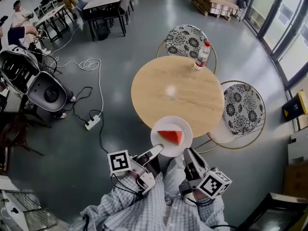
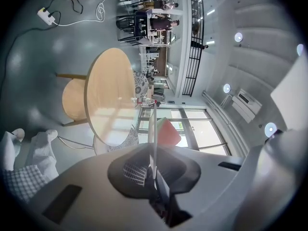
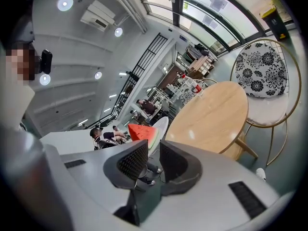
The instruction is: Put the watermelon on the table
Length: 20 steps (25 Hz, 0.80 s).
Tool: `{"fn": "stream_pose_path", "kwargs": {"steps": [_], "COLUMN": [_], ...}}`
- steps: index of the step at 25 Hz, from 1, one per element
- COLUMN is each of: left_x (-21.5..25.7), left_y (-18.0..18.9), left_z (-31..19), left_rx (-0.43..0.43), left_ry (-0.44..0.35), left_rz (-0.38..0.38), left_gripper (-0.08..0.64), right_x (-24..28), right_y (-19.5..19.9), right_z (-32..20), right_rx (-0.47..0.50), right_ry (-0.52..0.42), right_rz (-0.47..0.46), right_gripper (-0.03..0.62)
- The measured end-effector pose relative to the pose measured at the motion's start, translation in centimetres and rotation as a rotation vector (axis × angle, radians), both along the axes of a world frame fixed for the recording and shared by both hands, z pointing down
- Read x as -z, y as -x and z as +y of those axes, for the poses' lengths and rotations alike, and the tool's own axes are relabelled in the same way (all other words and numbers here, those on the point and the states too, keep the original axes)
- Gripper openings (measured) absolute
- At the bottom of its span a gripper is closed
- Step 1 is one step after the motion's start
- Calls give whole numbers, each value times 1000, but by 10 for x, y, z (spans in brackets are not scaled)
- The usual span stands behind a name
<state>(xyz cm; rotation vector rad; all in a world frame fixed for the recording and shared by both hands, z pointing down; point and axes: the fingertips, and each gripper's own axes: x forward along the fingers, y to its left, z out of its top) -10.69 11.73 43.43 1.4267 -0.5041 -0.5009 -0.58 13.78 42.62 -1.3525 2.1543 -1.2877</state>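
While left gripper [image 1: 157,151] pinches plate [image 1: 167,124] rim, watermelon [image 1: 171,136] sits just beyond; right gripper [image 1: 189,154] jaws parted.

Red watermelon wedge [image 1: 171,136] lies on white plate [image 1: 173,123].

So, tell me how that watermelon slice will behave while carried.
The watermelon slice lies loose on the smooth plate, so it would probably slide if tilted. The left gripper pinches only one rim edge, so the plate may droop.
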Motion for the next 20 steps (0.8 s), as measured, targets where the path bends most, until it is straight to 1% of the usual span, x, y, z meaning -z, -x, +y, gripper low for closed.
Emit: {"fn": "stream_pose_path", "kwargs": {"steps": [10,20], "left_x": [-2,-9], "left_y": [-7,-35], "left_z": [-30,-66], "left_rx": [31,41], "left_ry": [6,21], "left_rz": [-15,-4], "left_gripper": [28,28], "right_x": [-4,-9], "right_y": [-8,-36], "right_z": [-34,-72], "right_rx": [33,43], "right_ry": [0,19], "right_rz": [-20,-18], "right_gripper": [83,82]}}
